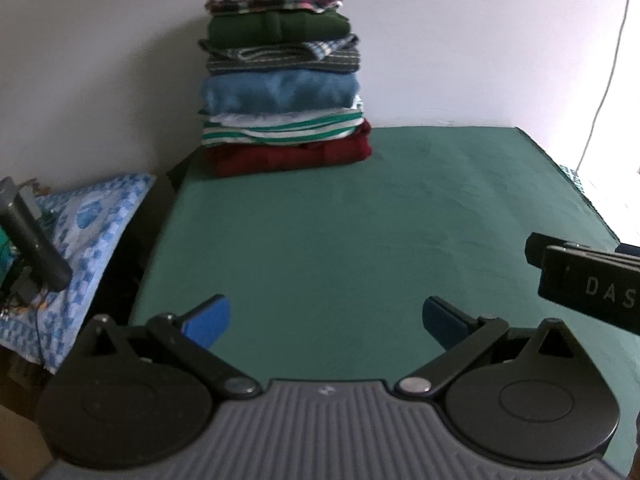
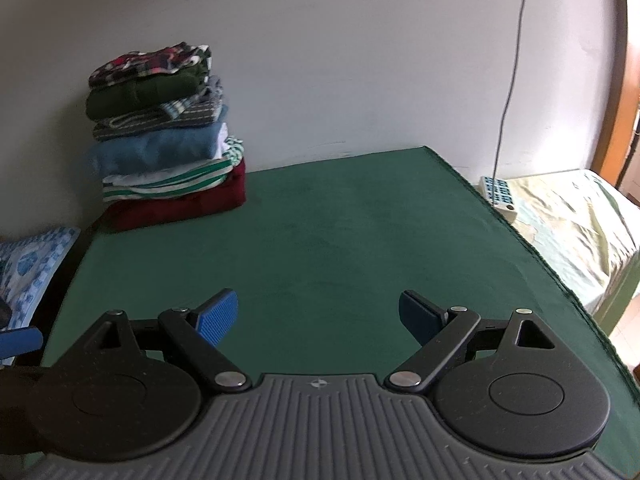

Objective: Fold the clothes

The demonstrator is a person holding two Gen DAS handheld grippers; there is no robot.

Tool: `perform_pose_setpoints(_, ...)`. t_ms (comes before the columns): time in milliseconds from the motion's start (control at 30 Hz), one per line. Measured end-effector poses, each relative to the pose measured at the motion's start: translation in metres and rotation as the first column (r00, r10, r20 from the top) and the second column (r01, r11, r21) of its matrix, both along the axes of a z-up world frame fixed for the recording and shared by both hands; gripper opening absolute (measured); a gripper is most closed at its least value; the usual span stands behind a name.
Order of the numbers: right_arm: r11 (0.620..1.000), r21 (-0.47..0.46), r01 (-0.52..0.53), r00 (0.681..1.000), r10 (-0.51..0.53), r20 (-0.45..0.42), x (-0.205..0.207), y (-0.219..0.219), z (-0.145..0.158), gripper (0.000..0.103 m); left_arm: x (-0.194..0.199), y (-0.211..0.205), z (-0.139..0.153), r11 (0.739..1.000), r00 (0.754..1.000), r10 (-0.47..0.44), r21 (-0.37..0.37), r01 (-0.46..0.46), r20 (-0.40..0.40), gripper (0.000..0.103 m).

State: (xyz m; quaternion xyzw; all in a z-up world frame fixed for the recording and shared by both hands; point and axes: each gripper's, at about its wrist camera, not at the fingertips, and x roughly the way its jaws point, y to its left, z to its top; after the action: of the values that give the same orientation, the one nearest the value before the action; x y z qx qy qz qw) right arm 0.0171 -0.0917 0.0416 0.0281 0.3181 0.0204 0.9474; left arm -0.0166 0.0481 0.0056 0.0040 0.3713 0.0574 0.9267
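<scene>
Jaws apart, both grippers [image 1: 326,322] [image 2: 318,316]; one clothes stack [image 1: 282,80].

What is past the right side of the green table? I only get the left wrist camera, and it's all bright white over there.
Observer: A bed with a pale, wrinkled sheet stands right beside the table.
Child: Is my right gripper open? I only see its black side.
Observer: Yes, the right gripper is wide open over the green cloth, with nothing between its blue pads.
Child: Anything else over there?
Observer: A wooden door frame runs up the right edge of the right wrist view, past the bed.
</scene>
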Motion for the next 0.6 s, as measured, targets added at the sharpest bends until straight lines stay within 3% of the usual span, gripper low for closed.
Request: perform_pose_setpoints(600,0.994,-0.013,-0.109,0.994,0.109,-0.02,0.006,0.027,-0.003,0.09,-0.004,0.024,-0.002,0.996,0.996,0.092,0.011,-0.092,-0.007,0.103)
